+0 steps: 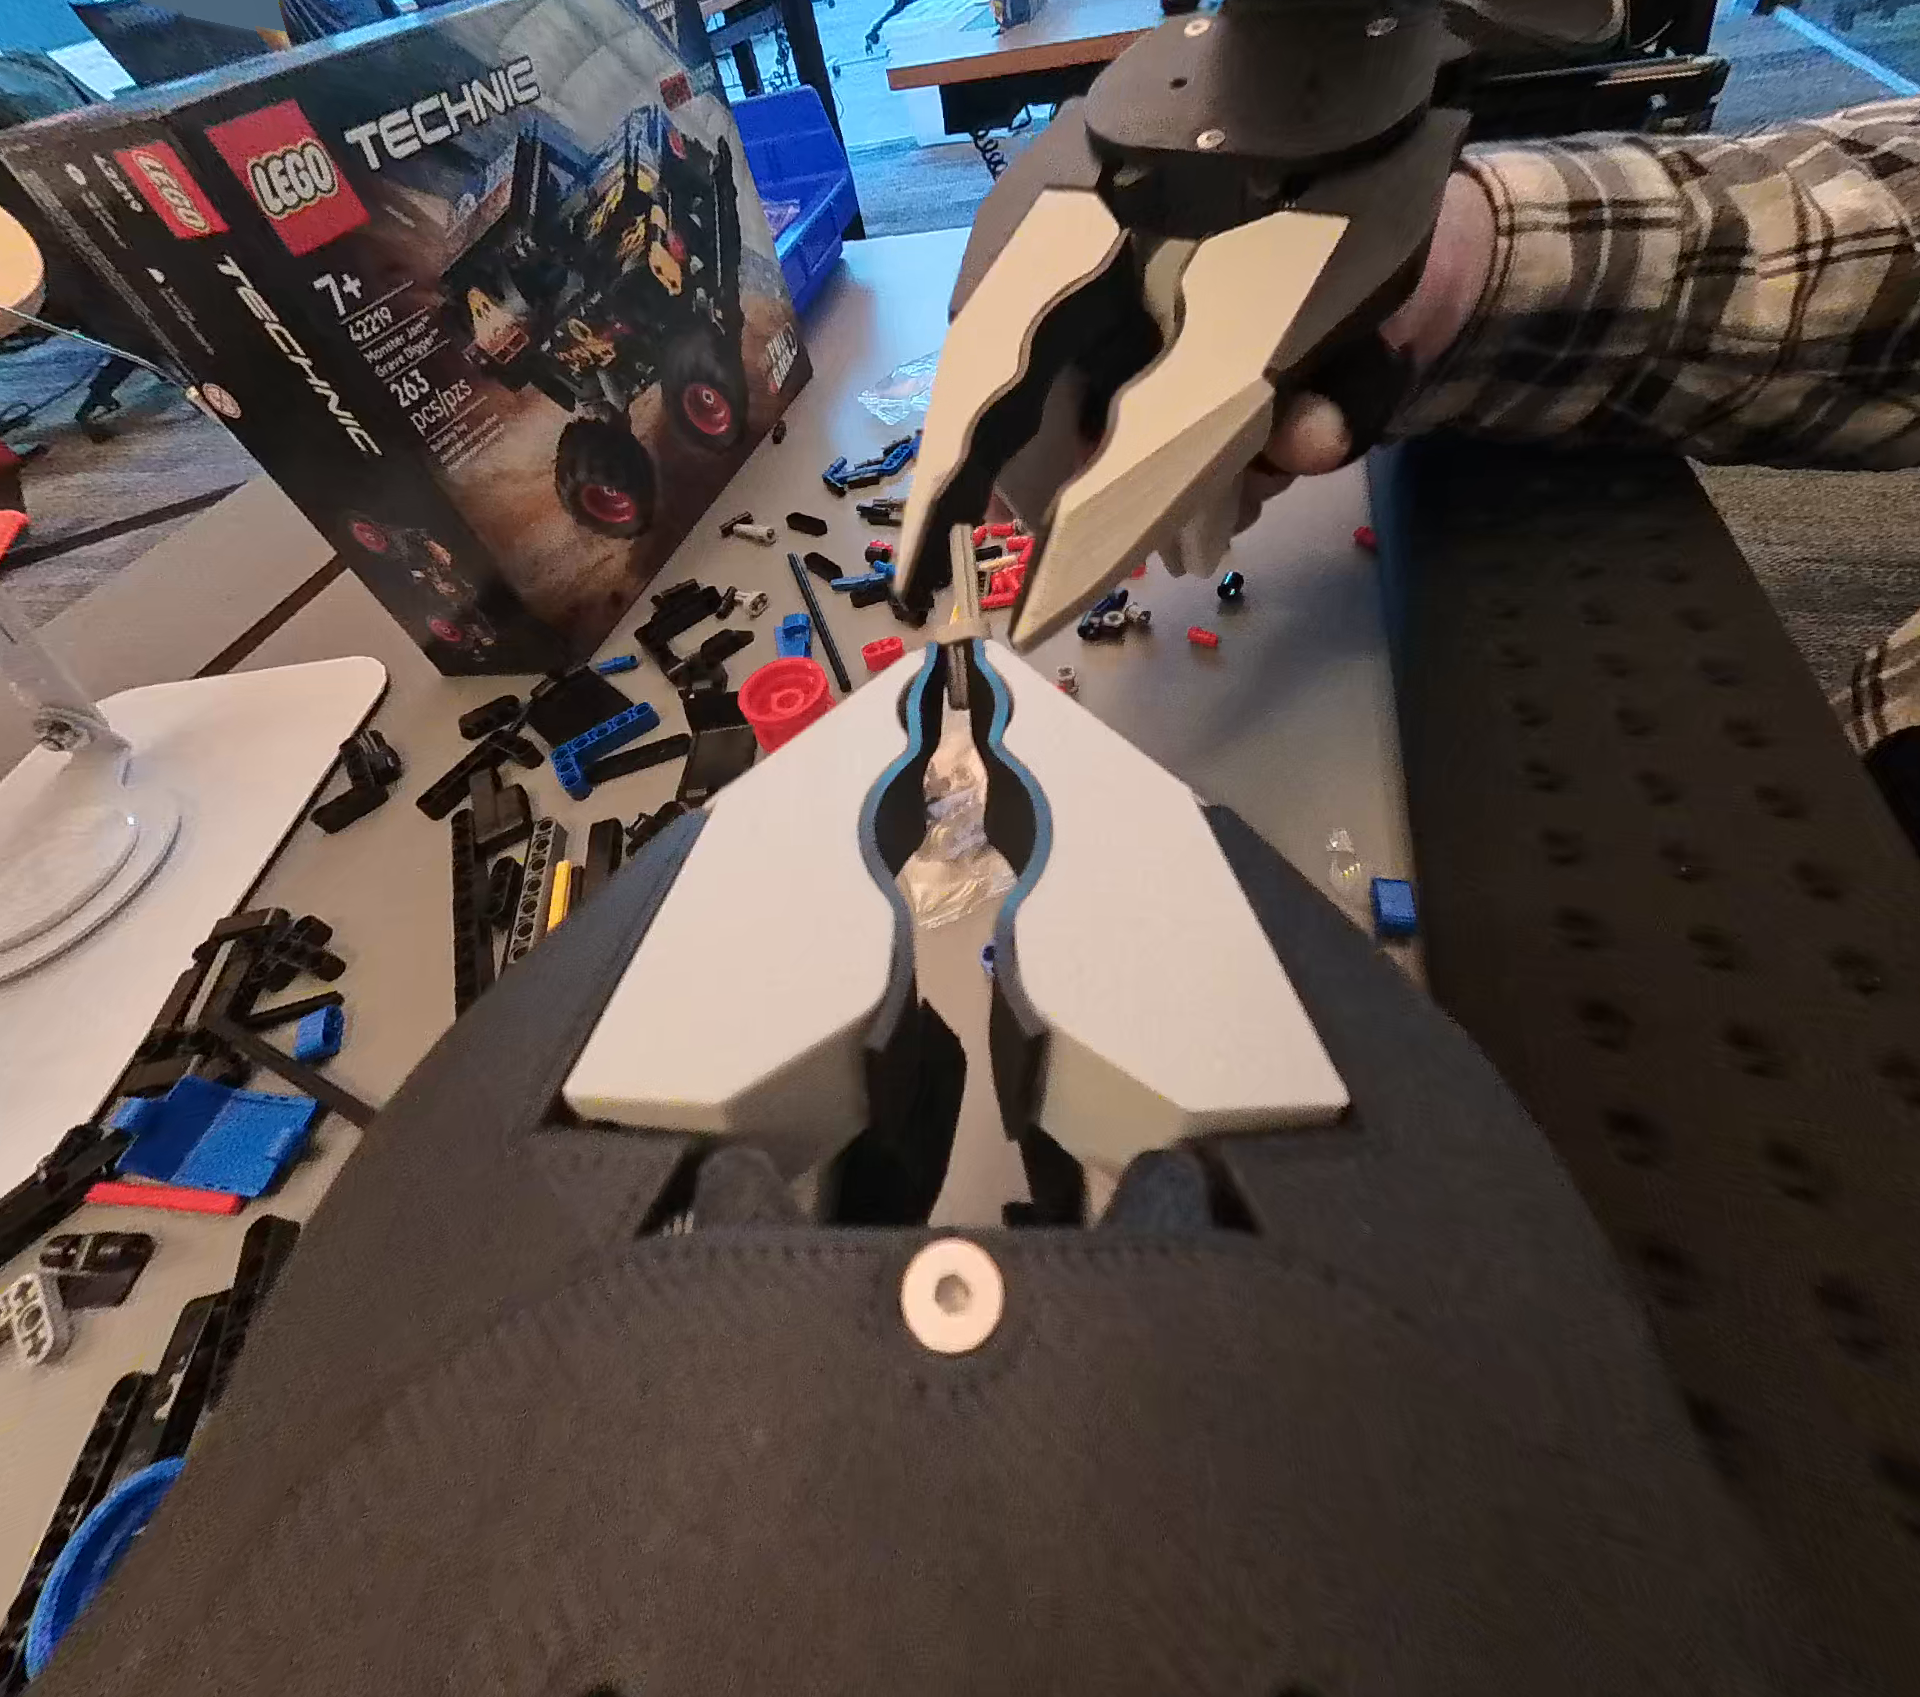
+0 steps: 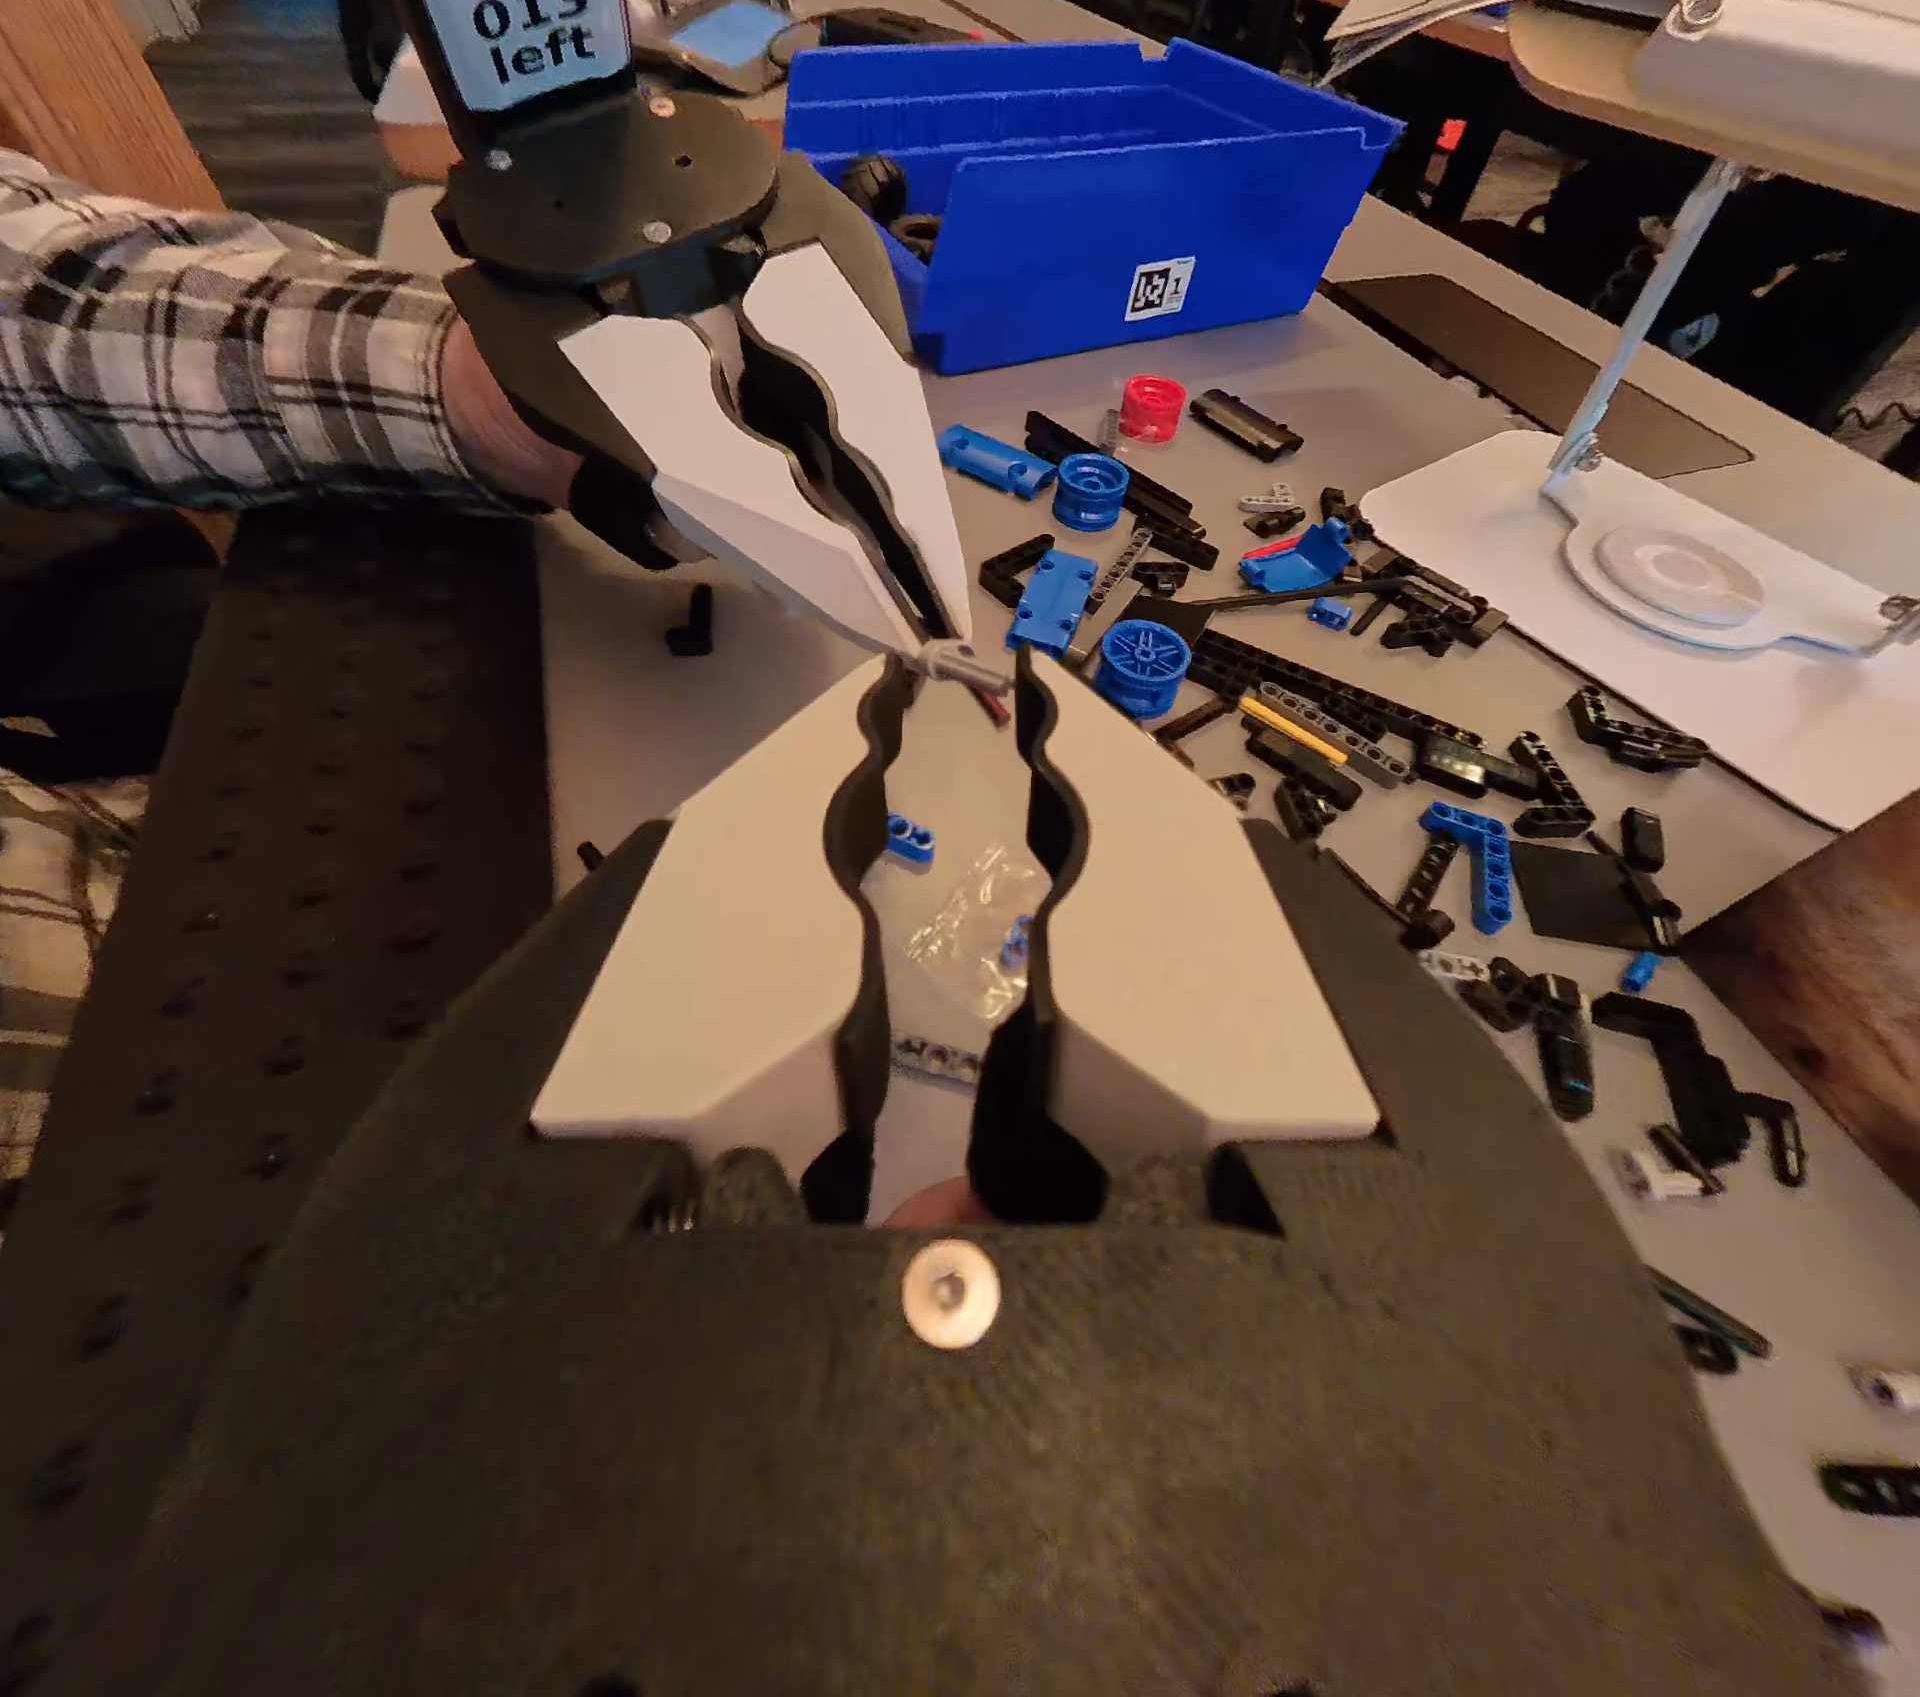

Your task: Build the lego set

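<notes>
Lego connector (image 1: 961,598), small grey piece on thin axle, pinched at left claw (image 1: 961,660) tips above bench (image 1: 914,317); right claw (image 1: 971,598) parted around it. Light, stiff, slippery (grip flats).

Two grippers (image 1: 957,655) (image 2: 961,660), one blue bin (image 2: 1091,234), one set box (image 1: 436,317) — two blue wheels (image 2: 1091,489) (image 2: 1143,655), one red wheel (image 2: 1153,406).

**Off-task items in view**

Grey counter (image 2: 1299,359). Blue plastic bin (image 2: 1049,193) at its far side, small square tag on the front wall. White stand base (image 2: 1538,546) with a slanted post, beside the loose parts. Dark perforated mat (image 1: 1662,920) along the near edge. Crumpled clear plastic bag (image 2: 971,925).
</notes>
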Demonstrator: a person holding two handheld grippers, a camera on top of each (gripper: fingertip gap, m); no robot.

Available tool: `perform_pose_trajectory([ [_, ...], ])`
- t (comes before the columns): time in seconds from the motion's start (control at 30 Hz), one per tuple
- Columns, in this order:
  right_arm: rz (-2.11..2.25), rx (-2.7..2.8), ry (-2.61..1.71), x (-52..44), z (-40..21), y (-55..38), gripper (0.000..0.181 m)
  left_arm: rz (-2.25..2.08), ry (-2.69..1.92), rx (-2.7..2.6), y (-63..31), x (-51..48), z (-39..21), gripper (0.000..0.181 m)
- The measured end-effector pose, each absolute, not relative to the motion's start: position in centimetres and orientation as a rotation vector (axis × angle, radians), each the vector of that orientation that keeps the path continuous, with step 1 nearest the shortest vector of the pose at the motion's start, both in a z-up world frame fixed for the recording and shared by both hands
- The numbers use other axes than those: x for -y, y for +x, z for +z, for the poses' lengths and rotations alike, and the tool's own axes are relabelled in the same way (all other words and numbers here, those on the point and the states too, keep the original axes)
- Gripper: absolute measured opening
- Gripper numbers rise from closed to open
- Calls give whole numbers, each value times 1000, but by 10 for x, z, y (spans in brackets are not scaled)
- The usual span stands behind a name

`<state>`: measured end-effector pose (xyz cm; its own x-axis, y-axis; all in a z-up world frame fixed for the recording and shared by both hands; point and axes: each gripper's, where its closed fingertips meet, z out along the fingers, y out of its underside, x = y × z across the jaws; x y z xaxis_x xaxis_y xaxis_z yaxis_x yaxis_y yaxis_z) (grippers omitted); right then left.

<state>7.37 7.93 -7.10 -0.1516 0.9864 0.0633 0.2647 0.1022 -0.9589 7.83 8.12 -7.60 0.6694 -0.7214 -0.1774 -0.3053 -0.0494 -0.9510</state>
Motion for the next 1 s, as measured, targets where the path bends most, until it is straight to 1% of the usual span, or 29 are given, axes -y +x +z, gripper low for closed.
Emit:
perform_pose_trajectory([
  [0.3,1227,1514,-1268,-78,-67,75,12,-431,-1626,-853,82,-82,-76,3],
  [0.37,1246,1509,-1251,-77,-64,76,6,-434,-1626,-856,83,-82,-77,3],
  [0.43,1255,1514,-1233,-74,-63,77,4,-432,-1625,-861,84,-82,-78,3],
  [0.7,1271,1517,-1214,-73,-62,78,3,-424,-1614,-865,85,-83,-78,3],
  [0.83,1306,1495,-1204,-74,-58,81,3,-391,-1632,-872,83,-86,-82,11],
  [0.93,1328,1477,-1209,-77,-56,82,3,-385,-1618,-874,84,-85,-80,2],
  [1.0,1350,1467,-1213,-78,-55,83,3,-381,-1609,-881,85,-84,-78,0],
])
